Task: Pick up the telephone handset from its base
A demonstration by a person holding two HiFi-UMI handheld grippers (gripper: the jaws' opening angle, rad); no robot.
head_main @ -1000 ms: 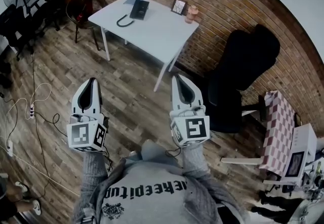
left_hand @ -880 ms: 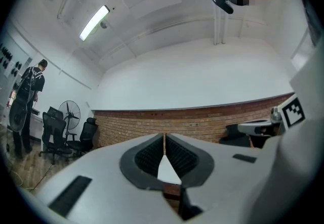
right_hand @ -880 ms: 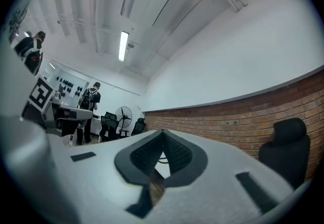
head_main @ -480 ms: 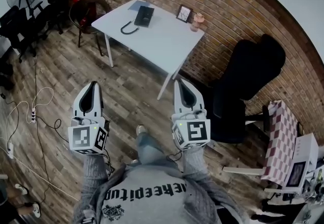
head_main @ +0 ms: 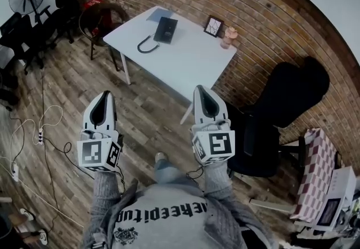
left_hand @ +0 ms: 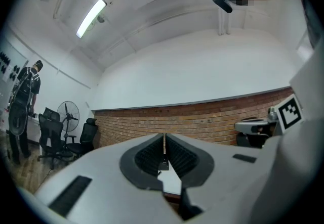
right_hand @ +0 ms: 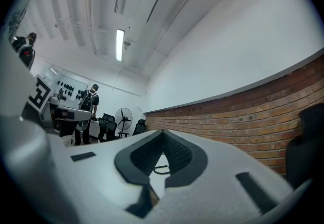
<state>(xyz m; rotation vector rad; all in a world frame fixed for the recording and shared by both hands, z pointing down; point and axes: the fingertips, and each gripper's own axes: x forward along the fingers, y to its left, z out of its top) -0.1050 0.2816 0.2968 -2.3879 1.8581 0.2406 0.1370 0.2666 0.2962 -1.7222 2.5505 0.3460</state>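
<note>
Approach is the step in hand, I judge. The white left tongs (head_main: 104, 94) and white right tongs (head_main: 201, 89) are closed, empty. The flat black telephone (head_main: 165, 29) lies on the white rectangular table (head_main: 194, 59), well apart. Next: come near, open 1 pair.

Soft, even indoor light falls from a ceiling strip light (left_hand: 91, 17), with strong fisheye bending, dark corners and slight blur.

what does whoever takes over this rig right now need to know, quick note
Left gripper: shut, empty.
Right gripper: shut, empty.
Both are held out over the wood floor, short of the white table.
The telephone base sits on the table. A curved black piece, probably the handset, lies on the tabletop beside it.
Done: nothing picked up.
Left: walk up, open a gripper, take the handset.
</note>
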